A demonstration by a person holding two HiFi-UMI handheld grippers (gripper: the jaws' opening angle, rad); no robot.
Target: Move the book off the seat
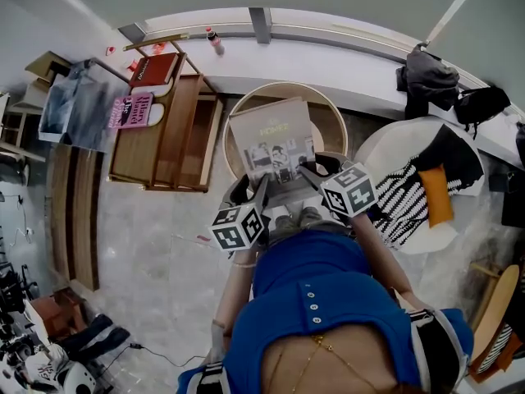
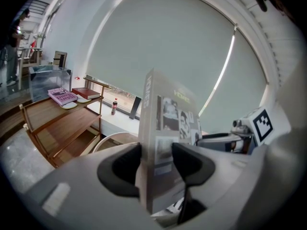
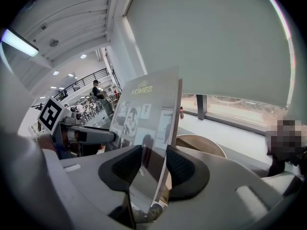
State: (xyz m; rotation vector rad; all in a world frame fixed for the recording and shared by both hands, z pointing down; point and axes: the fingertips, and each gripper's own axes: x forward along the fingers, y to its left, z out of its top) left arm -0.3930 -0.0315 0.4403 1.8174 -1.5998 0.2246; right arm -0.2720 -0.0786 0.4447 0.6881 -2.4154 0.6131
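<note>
One book [image 1: 271, 138] — left gripper [image 1: 264, 187], right gripper [image 1: 307, 171] both clamping it, one seat [image 1: 330, 125].

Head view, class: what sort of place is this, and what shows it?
Probably a public lounge or reading corner: a wooden shelf carrying books, a round seat beside a long window ledge, and in the right gripper view a railed gallery above a person.

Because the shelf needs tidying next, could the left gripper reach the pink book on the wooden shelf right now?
Probably not yet: the left gripper is shut on the grey book, shared with the right gripper. The pink book lies uncovered on the shelf, off to the side.
</note>
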